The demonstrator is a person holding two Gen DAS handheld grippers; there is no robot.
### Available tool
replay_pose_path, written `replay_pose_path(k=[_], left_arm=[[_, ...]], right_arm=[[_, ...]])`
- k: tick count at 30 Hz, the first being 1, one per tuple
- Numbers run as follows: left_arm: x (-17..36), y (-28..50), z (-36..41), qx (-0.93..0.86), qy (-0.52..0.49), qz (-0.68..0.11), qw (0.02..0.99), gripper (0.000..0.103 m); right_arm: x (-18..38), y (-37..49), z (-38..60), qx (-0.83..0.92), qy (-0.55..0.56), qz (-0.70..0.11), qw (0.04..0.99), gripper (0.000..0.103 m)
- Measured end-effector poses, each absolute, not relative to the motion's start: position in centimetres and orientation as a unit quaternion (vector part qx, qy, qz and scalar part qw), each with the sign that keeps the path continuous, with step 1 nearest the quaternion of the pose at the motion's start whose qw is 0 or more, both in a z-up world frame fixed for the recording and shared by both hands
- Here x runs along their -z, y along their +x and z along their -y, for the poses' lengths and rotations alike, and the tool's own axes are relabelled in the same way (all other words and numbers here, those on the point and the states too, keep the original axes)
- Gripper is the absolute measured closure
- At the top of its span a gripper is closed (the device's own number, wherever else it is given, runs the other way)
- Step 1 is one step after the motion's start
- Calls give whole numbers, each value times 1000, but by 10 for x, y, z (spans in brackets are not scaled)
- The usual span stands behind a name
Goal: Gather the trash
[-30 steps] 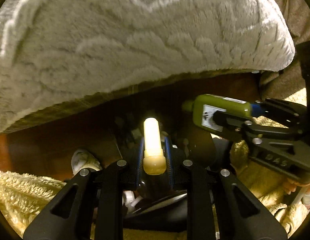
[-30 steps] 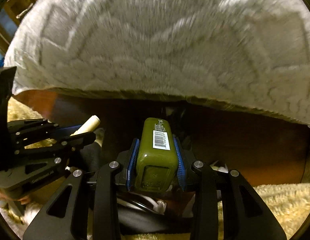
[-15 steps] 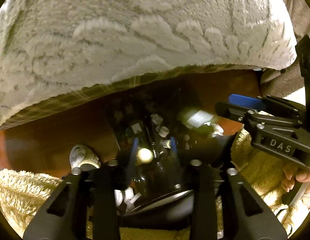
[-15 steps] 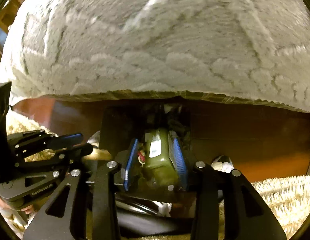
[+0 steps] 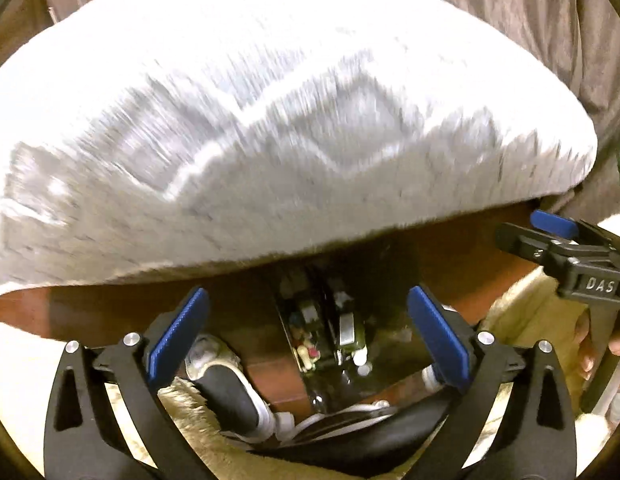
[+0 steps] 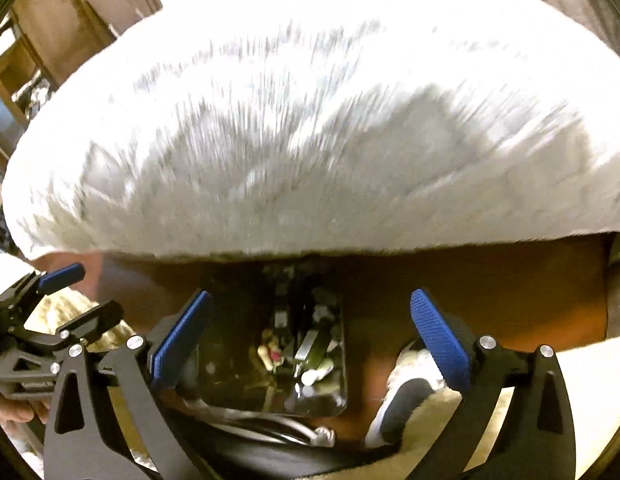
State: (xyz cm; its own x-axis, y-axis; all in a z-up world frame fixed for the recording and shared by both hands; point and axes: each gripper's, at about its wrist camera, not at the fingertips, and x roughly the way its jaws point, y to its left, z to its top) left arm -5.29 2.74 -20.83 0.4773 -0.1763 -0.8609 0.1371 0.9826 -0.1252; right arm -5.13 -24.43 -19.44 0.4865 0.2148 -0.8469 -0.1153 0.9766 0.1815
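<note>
The left claw (image 5: pixel 308 326) is standing wide apart, its blue pads (image 5: pixel 178 330) gripping nothing; its jaws have just been opening, and nothing is lying between them now. The right claw (image 6: pixel 308 328) is spread just as wide and is likewise empty, its jaws having just been opening too. Straight below both, a dark bin (image 6: pixel 270 360) with a glossy liner is sitting on the floor, and the trash is lying inside it: a green bottle (image 6: pixel 313 350) with a pale label, and small pale and reddish scraps beside it. In the left view the same bottle (image 5: pixel 347 330) is showing in the bin's mouth.

What could go wrong from here: both claws are hanging close together over one narrow opening, so they could be knocking into each other when swinging away. The pictures are smearing, which suggests quick motion, and a careless sweep could be clipping the bin's rim and tipping it. The person's feet, in dark socks (image 5: pixel 226 392), are resting just beside the bin and could be nudging it too.

Around them, a shaggy cream rug (image 6: pixel 521 364) is covering part of a reddish wooden floor (image 6: pixel 489 292). A big fluffy white cushion (image 5: pixel 270 128) is filling the upper view, with wooden furniture (image 6: pixel 26 60) off to one side.
</note>
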Motion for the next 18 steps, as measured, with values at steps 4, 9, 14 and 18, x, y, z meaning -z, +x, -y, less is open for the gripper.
replay_pose_path(k=[4,9,14,18], left_arm=[[169,-61,-30,70,-13,-467,881,8],[112,-79,-28,62,-1,-407,911,8],[57,-101,-38,47,-5,-349,936,8],[22,-121,-40,30,4,-293,956,8]], right_arm=[[147,-69,254,-80,49,-445,890,3],[91,-82,253,-62,28,-372,926,3],[41,-107,259,-28,-2,-298,954,3],[13,-128,261,-20,-7,-259,966,3]])
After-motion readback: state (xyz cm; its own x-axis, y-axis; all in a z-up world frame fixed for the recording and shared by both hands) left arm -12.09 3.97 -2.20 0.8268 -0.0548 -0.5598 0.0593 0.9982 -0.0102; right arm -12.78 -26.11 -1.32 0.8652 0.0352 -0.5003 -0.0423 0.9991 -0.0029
